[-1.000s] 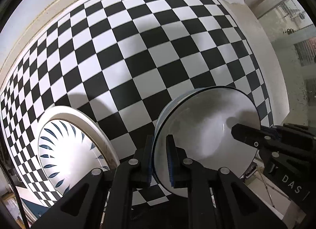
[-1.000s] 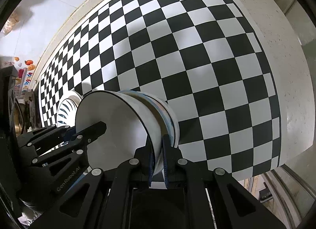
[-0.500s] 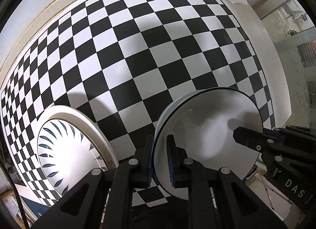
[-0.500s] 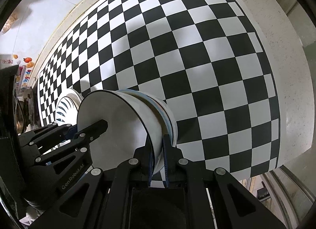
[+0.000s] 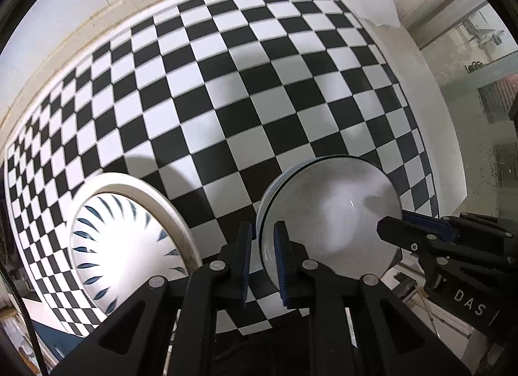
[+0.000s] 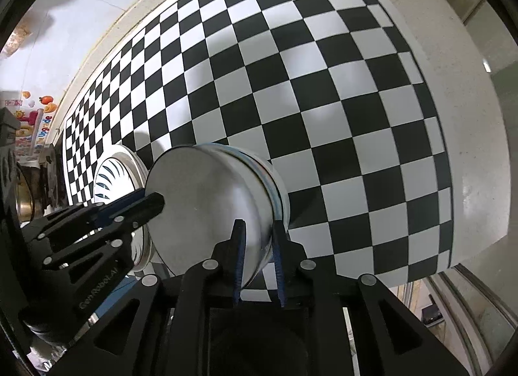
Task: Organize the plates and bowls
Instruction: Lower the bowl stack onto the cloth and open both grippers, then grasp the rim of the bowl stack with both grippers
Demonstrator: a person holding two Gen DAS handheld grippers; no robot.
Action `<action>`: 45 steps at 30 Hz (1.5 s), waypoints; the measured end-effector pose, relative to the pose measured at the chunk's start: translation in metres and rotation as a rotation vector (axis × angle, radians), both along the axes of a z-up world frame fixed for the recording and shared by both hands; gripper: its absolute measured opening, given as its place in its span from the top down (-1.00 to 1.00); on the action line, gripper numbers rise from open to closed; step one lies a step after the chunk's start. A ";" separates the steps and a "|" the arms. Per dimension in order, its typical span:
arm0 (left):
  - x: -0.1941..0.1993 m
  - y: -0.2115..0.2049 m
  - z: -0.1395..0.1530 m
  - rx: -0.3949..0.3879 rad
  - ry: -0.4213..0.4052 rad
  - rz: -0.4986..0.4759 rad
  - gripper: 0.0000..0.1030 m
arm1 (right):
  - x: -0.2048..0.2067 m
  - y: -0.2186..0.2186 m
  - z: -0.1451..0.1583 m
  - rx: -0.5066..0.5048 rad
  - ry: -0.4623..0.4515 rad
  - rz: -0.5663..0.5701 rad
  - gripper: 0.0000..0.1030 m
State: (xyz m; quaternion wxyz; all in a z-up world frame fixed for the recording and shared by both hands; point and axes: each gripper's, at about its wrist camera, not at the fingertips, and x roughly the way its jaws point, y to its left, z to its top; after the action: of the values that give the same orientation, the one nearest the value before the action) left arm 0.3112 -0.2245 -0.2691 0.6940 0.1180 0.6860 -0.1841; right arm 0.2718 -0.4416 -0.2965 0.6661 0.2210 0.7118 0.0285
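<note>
Checkered black-and-white cloth (image 5: 246, 91) covers the counter, pale wall behind. Nearest: left gripper (image 5: 261, 256) clamped on the rim of a white bowl (image 5: 330, 214), one pad inside, one outside the wall. Right gripper (image 6: 258, 257) pinches the opposite rim of the same bowl (image 6: 207, 207), fingers straddling the wall. Bowl is held off the cloth, tipped on edge; in the right wrist view its opening faces left, toward the left gripper's side, with its base pointing right. Just beside it on the left, a white plate with blue leaf marks (image 5: 126, 246) lies flat on the cloth. Far corner: crumpled white paper (image 5: 372, 3) on the counter edge.
</note>
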 end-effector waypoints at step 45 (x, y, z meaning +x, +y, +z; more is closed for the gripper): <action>-0.114 0.106 0.194 -0.186 -0.382 0.033 -0.05 | -0.135 0.079 0.229 -0.238 -0.415 0.001 -0.65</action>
State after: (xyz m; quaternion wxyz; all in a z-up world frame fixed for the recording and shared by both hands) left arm 0.1976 -0.1185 -0.0753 0.8224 0.0750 0.5236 -0.2097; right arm 0.1364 -0.3626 -0.0676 0.8194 0.1300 0.5582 -0.0104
